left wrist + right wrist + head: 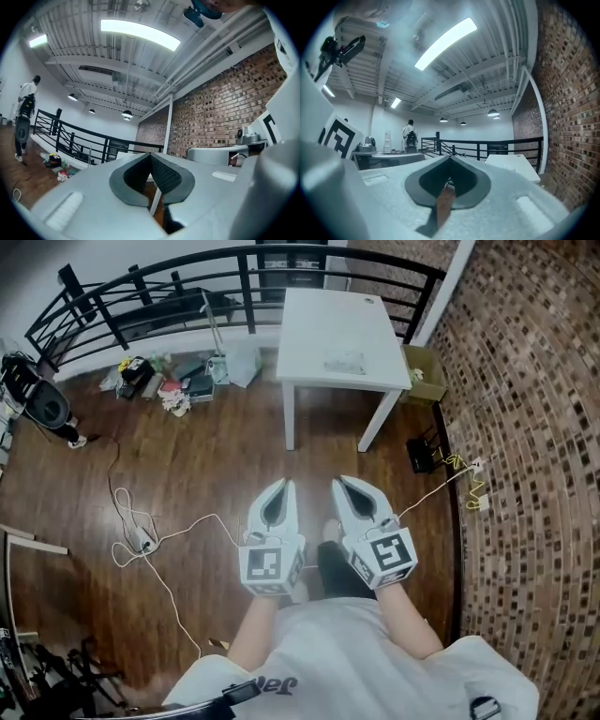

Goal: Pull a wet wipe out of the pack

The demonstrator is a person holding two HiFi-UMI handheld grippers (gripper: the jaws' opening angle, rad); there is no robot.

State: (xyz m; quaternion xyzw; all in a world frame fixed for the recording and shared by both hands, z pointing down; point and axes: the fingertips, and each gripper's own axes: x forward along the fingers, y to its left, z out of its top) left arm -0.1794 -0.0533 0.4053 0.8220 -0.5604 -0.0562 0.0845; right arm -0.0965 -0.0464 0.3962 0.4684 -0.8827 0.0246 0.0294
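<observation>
Left tool (284, 486) and right tool (339, 482), both closed and empty, face the bench (309, 334). The wipe pack (344, 361) lies well ahead, nearer the right.

Glossy wood floor (187, 474), rough brick wall (525, 427)

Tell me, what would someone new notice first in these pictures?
Two pale grippers, the left gripper and the right gripper, sit side by side low in the head view, jaws together and empty, above a dark wooden floor. Ahead stands a white table with what looks like a flat pack on top. A brick wall curves along the right.
</observation>
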